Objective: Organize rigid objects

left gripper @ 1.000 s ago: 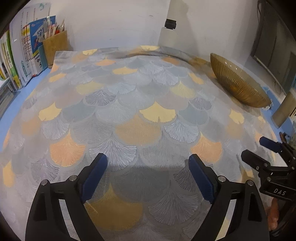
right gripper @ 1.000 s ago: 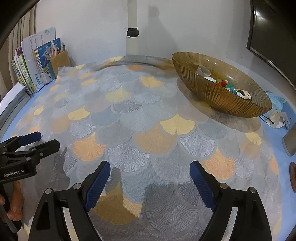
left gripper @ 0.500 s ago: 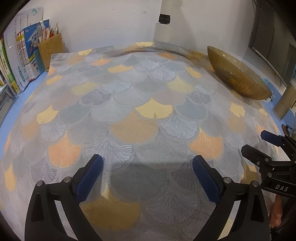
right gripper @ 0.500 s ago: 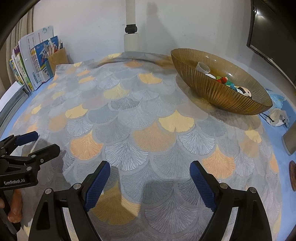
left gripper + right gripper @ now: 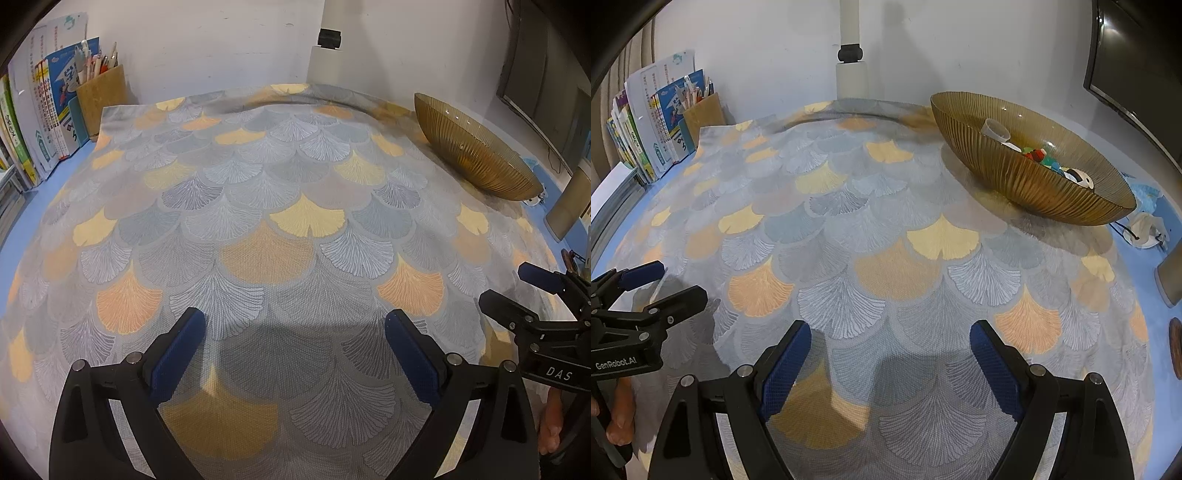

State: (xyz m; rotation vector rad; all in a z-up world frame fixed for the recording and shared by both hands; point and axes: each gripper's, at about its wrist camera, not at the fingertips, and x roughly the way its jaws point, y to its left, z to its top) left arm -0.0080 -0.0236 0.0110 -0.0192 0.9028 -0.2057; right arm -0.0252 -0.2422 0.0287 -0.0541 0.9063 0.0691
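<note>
both grippers are held over the leaf-print cloth (image 5: 288, 206) w/ nothing between the jaws. the left gripper (image 5: 295, 343) is seen spread wide, nothing gripped; the right gripper (image 5: 890, 354) is likewise wide apart & empty. the amber ribbed bowl (image 5: 1027, 177) is sat at approx 2 o'clock in the right wrist view, w/ a small white cup (image 5: 995, 130) & mixed small coloured items (image 5: 1039, 155) inside. books (image 5: 40, 122) & a pen holder (image 5: 101, 94) are seen at 10 o'clock.
</note>
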